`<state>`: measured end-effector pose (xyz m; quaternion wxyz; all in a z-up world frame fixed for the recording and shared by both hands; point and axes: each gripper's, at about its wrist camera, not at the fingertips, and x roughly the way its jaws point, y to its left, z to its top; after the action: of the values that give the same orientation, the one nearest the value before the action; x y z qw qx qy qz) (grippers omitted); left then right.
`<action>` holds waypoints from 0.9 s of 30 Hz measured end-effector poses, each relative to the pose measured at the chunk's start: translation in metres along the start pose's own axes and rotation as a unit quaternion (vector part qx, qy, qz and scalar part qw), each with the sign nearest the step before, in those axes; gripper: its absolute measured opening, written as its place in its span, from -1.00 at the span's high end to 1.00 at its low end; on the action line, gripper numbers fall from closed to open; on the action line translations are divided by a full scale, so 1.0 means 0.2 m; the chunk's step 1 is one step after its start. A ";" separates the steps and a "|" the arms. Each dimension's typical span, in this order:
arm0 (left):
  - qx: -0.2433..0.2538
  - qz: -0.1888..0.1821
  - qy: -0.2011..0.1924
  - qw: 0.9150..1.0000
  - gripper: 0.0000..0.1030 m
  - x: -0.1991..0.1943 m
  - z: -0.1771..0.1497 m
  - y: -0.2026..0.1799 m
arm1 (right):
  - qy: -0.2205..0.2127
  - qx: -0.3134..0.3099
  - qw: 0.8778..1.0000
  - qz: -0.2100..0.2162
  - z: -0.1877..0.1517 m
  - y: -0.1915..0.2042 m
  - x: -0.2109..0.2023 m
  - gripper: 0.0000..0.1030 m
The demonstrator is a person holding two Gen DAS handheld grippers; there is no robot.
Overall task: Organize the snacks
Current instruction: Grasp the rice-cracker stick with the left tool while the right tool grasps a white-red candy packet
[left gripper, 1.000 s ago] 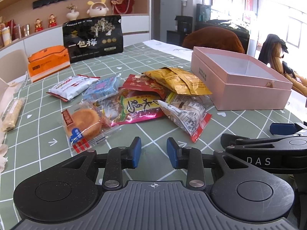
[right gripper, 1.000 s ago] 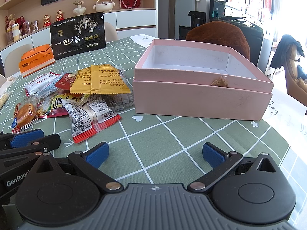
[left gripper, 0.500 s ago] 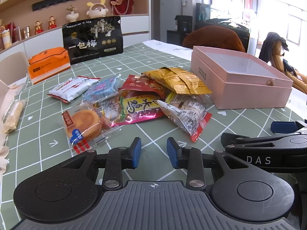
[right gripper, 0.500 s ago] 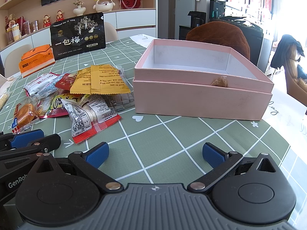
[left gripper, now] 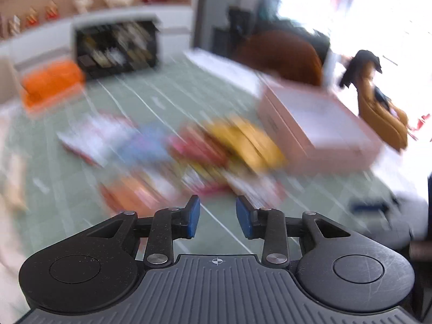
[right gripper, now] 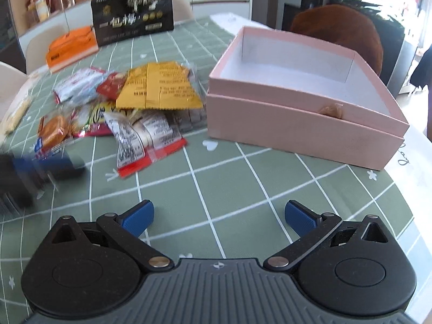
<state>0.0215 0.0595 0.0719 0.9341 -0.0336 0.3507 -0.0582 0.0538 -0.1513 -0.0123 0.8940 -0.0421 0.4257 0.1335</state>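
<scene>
A pile of wrapped snacks lies on the green checked tablecloth: a yellow packet (right gripper: 159, 89), a clear packet with red ends (right gripper: 143, 140) and a round cake packet (right gripper: 52, 132). An empty pink box (right gripper: 297, 124) stands to the right of the pile. My left gripper (left gripper: 218, 216) hovers before the pile; its jaws are opening with nothing between them, and its view is motion-blurred, showing the yellow packet (left gripper: 248, 140) and the pink box (left gripper: 318, 124) only as smears. My right gripper (right gripper: 219, 216) stands wide open over bare cloth in front of the box. The left gripper (right gripper: 32, 170) shows as a blur at the right wrist view's left edge.
A black snack bag (right gripper: 132, 27) stands upright at the far side with an orange box (right gripper: 70, 46) beside it. A brown chair back (right gripper: 337, 29) rises behind the pink box. A long pale snack (right gripper: 16, 113) lies at the table's left edge.
The left gripper has risen and moved in toward the snack pile, blurring its view, and its jaws stand slightly wider. The right gripper has tipped further down, looking into the box from higher.
</scene>
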 end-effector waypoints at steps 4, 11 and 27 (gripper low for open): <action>-0.036 0.122 -0.026 0.992 0.27 -0.04 0.18 0.46 | 0.009 0.012 1.000 -0.012 0.01 0.01 0.00 -1.00; -0.148 0.218 0.058 0.963 0.30 0.14 0.13 1.09 | 0.014 0.004 1.000 -0.004 0.22 0.08 -0.08 -0.62; -0.162 0.119 0.046 0.979 0.34 0.11 -0.02 1.01 | 0.092 0.042 0.992 0.071 1.15 1.05 0.55 -0.74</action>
<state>0.0532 0.2573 0.0328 0.8992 -0.1395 0.3999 0.1094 0.2345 0.1151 0.0573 0.8400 0.0139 0.5137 0.1743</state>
